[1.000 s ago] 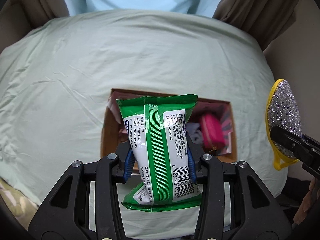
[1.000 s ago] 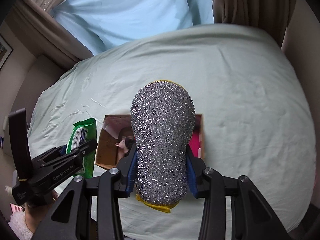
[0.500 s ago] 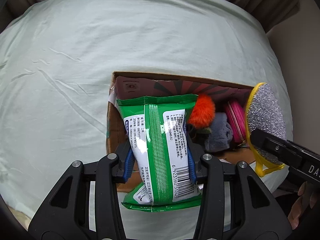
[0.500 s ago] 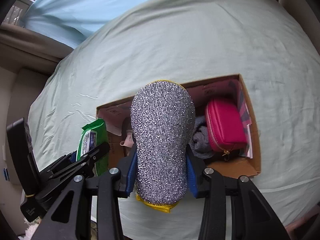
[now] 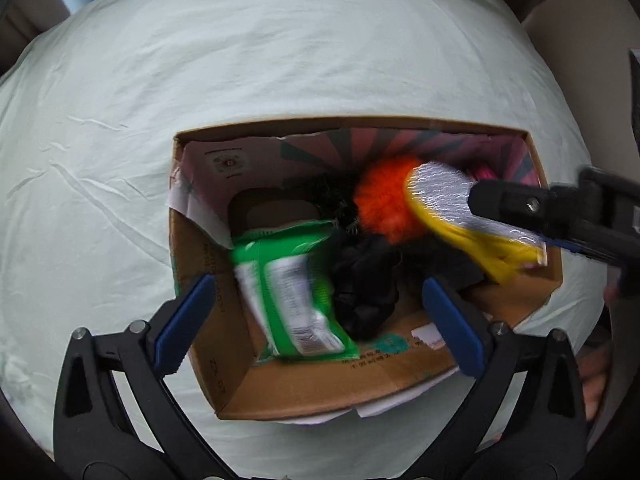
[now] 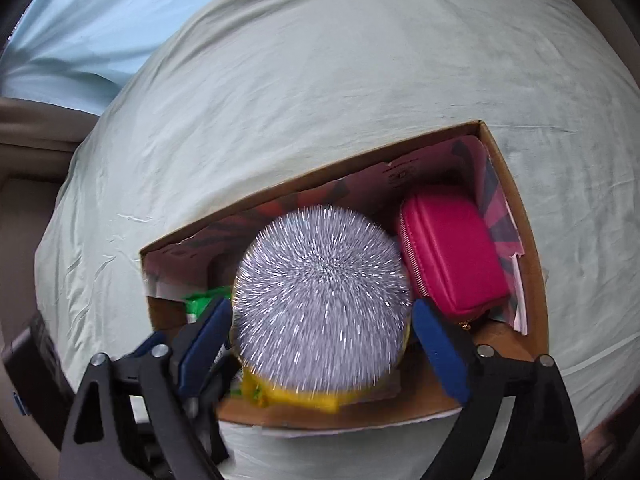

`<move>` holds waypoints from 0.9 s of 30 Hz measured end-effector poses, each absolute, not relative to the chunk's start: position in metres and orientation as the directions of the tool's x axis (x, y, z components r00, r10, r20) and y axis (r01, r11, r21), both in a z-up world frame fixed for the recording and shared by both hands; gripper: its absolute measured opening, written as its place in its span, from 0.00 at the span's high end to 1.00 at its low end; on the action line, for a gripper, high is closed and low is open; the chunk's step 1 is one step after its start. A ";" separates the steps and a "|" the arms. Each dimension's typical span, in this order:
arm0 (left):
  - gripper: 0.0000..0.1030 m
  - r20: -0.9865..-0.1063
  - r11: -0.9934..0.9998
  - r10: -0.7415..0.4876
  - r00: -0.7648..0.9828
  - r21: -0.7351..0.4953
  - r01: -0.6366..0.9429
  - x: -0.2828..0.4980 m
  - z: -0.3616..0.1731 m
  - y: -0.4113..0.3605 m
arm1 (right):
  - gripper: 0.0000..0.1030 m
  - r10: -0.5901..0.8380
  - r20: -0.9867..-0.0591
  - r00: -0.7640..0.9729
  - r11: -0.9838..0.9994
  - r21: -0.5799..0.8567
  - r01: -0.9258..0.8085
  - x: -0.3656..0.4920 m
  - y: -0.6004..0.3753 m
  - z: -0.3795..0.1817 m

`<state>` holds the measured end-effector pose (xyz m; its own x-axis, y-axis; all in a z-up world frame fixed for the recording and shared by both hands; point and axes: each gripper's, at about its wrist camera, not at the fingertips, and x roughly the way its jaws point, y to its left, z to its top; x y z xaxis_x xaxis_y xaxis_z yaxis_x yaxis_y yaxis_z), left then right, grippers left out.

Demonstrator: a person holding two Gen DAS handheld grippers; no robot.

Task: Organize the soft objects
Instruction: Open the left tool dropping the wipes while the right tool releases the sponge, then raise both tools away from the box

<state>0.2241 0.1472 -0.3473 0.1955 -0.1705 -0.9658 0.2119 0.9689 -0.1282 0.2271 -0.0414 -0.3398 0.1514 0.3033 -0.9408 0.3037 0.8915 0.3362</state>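
An open cardboard box [image 5: 208, 320] sits on a pale green bed. My left gripper [image 5: 316, 320] is open above the box; the green wipes pack [image 5: 288, 296] is blurred and free between the jaws, inside the box's left part. My right gripper [image 6: 322, 344] is open over the box [image 6: 532, 304]; the silver and yellow scrubber sponge [image 6: 320, 296] is blurred between its spread jaws, apart from the pads. The sponge also shows in the left wrist view [image 5: 452, 204] beside the right gripper.
Inside the box lie an orange fluffy ball [image 5: 384, 208], a dark cloth [image 5: 364, 280] and a pink zip case [image 6: 452, 252]. The bed sheet [image 5: 280, 60] surrounds the box. A blue sheet [image 6: 100, 20] lies at the far left.
Both grippers moved down over the box and opened. The wipes pack and the sponge left their jaws and are dropping into the box.
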 end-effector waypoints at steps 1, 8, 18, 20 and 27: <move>0.00 -0.967 0.966 -0.169 0.190 -0.124 0.227 0.223 -0.348 0.145 | 0.11 0.295 -0.944 0.149 0.894 0.328 0.306 0.227 -0.042 -0.341; 0.00 -0.969 0.964 -0.161 0.189 -0.112 0.243 0.220 -0.350 0.137 | 0.04 0.255 -0.957 0.136 0.923 0.283 0.261 0.224 -0.044 -0.338; 0.00 -0.965 0.972 -0.143 0.222 -0.095 0.214 0.207 -0.336 0.127 | 0.04 0.287 -0.944 0.160 0.924 0.317 0.214 0.211 -0.058 -0.326; 0.00 -0.963 0.974 -0.141 0.229 -0.093 0.209 0.205 -0.329 0.126 | 0.04 0.312 -0.935 0.166 0.916 0.342 0.209 0.210 -0.062 -0.321; 0.00 -0.942 0.982 -0.137 0.307 -0.088 0.169 0.191 -0.270 0.121 | 0.04 0.305 -0.916 0.261 0.925 0.351 0.148 0.194 -0.091 -0.264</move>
